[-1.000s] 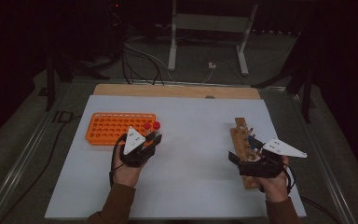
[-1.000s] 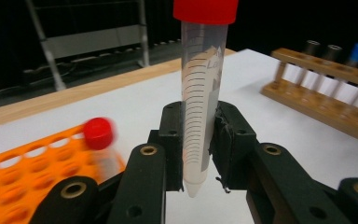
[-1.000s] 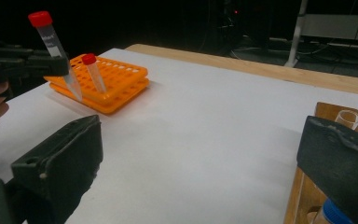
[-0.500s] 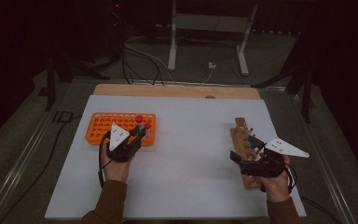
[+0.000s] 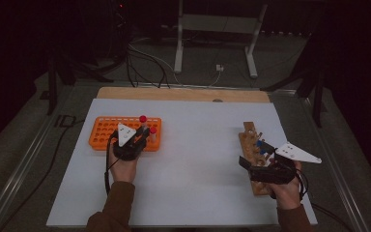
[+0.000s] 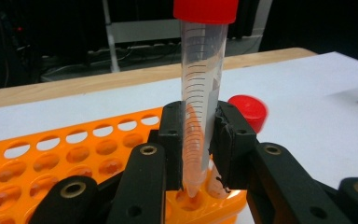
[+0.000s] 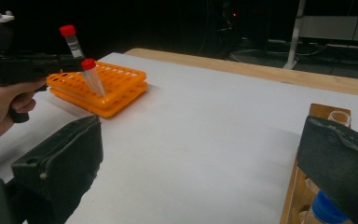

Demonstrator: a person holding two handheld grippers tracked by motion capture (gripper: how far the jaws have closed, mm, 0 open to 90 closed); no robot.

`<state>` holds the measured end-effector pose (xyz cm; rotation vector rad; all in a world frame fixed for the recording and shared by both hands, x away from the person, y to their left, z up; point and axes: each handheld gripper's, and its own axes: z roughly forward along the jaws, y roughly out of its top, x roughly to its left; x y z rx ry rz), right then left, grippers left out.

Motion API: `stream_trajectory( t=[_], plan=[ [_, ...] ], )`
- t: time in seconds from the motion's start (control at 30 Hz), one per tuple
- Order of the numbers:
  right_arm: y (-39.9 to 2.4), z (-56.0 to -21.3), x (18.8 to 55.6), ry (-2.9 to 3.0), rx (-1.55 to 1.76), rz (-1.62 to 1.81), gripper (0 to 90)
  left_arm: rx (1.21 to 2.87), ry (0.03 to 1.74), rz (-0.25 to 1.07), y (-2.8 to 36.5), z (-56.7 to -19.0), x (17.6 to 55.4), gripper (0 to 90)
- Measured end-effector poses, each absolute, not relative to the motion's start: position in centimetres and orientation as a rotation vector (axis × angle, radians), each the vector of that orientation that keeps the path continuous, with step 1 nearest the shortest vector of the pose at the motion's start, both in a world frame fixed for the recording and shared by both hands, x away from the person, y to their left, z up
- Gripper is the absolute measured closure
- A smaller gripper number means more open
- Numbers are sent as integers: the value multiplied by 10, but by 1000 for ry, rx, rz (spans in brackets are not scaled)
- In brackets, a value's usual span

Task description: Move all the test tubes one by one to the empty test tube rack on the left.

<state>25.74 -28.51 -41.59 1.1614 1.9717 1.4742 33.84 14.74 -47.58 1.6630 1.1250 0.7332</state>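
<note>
An orange tube rack lies on the left of the white mat. My left gripper is shut on a clear red-capped tube, held upright. Its pointed tip is in a hole at the rack's near corner. A second red-capped tube stands tilted in the rack just beside it. From the right gripper view, the held tube rises above the standing tube. My right gripper is open at the wooden rack, its jaws wide apart with nothing between them.
The wooden rack holds blue-capped tubes. Between the two racks is bare white mat. A wooden table edge runs along the back, with cables and a metal stand on the dark floor beyond.
My left gripper has carried the tube leftward along the orange rack's front and now holds it at a corner hole. The right gripper has hardly moved.
</note>
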Motion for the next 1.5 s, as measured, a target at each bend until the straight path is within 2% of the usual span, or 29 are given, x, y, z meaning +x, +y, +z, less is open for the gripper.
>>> stream_trajectory(
  t=[0.6, 0.83, 1.0, 1.27, 1.37, 1.5],
  plan=[
    [-284, -418, 257, 1986, 1160, 1474, 9, 1790, 1177, 684, 146, -505, 340, 748],
    [-284, -417, 257, 1984, 1159, 1476, 9, 1782, 1178, 656, 149, -506, 340, 740],
    [-285, -417, 257, 1981, 1162, 1478, 9, 1764, 1214, 646, 150, -505, 338, 605],
    [-286, -417, 258, 1977, 1161, 1476, 9, 1722, 1239, 599, 159, -498, 330, 475],
    [-287, -417, 258, 1975, 1159, 1470, 9, 1683, 1215, 558, 160, -491, 325, 451],
    [-288, -416, 259, 1973, 1147, 1445, 9, 1653, 1181, 539, 158, -480, 318, 355]
  ],
)
